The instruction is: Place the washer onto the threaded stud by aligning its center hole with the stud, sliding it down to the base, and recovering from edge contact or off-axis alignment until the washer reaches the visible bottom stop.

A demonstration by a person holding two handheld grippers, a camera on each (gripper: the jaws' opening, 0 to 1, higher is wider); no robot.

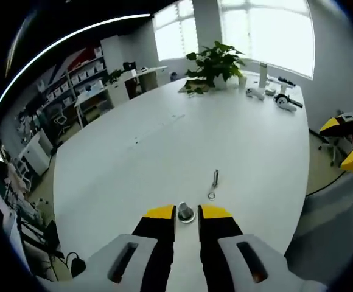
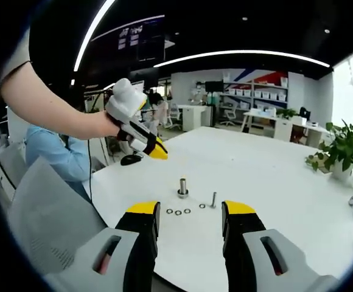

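In the right gripper view a short metal stud (image 2: 182,187) stands upright on a round base on the white table (image 2: 268,176). A thin bolt (image 2: 213,199) stands to its right. Several small washers (image 2: 178,212) lie flat in a row before them, just beyond my right gripper (image 2: 192,210), whose jaws stand wide apart and empty. A hand holds the left gripper (image 2: 157,152) in the air, up and left of the stud. In the left gripper view, the stud (image 1: 185,213) shows in the narrow gap of my left gripper (image 1: 187,212). One washer (image 1: 211,195) and the bolt (image 1: 215,177) lie beyond.
A potted plant (image 1: 216,61) and some white devices (image 1: 283,97) sit at the table's far end. A seated person in blue (image 2: 55,155) and a grey chair back (image 2: 48,213) are at the table's left edge. Shelves (image 1: 82,82) line the wall.
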